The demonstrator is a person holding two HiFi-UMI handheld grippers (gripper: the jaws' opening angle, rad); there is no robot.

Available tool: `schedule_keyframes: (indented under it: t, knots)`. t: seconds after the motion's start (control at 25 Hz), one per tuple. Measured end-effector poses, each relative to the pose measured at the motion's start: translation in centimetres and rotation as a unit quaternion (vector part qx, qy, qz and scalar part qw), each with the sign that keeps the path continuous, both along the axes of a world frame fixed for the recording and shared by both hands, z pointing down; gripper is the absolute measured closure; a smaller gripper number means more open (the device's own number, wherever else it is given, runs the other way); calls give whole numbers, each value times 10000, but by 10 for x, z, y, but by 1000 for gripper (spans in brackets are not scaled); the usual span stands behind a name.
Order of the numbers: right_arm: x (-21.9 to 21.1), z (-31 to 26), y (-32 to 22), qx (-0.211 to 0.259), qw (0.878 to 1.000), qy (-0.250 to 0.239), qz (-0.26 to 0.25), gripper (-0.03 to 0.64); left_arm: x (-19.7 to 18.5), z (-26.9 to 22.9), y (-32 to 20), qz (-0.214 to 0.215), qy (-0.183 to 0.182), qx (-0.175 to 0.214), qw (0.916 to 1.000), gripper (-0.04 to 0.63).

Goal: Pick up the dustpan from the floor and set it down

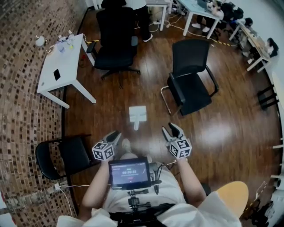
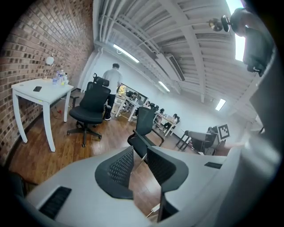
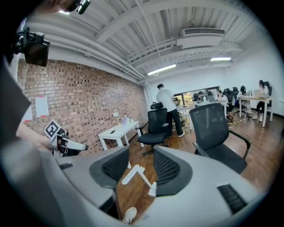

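Observation:
The white dustpan [image 1: 137, 115] lies on the wooden floor just ahead of me, its handle pointing toward me. My left gripper [image 1: 116, 135] hangs above the floor to the dustpan's near left, open and empty. My right gripper [image 1: 171, 129] is to its near right, also open and empty. In the right gripper view the dustpan [image 3: 131, 174] shows through the gap between the jaws of my right gripper [image 3: 141, 170], well below and beyond them. The left gripper view has only floor and a chair showing between the jaws of my left gripper [image 2: 140, 162].
A black visitor chair [image 1: 191, 77] stands right of the dustpan and a black swivel chair [image 1: 116, 40] behind it. A white table [image 1: 62, 66] sits by the brick wall at left, another black chair [image 1: 66, 155] at my near left. A person [image 1: 143, 13] stands at the back.

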State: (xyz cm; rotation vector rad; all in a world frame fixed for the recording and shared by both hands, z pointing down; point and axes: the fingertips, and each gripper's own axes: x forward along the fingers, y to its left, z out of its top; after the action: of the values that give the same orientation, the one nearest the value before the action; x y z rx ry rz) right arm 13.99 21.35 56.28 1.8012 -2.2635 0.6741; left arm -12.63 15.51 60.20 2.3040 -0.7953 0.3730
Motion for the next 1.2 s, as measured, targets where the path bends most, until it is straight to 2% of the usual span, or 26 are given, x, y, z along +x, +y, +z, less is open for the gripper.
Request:
schedule_keyframes:
  t: [0.24,0.52,0.68,0.92,1.2]
  knots:
    - [10,20,44,115,9995,134,-271,417,0,1,60,-83,-29,-16,10000,502]
    - [-8,20,83,-64,9989,15,-460,417,-4,7,110,-224,-102,-118,9996,505]
    - [-10,25,89,-96,9987,110,-489,419,-2,16,115,-129,-130,-134,9997,505]
    - [-5,14,100,104,9992,325,-191,422,11,22,102,239,-206,-180,9993,505]
    - [-26,10,94,106,9997,200,74,423,8,7,83,637,-349,-113,9973,512]
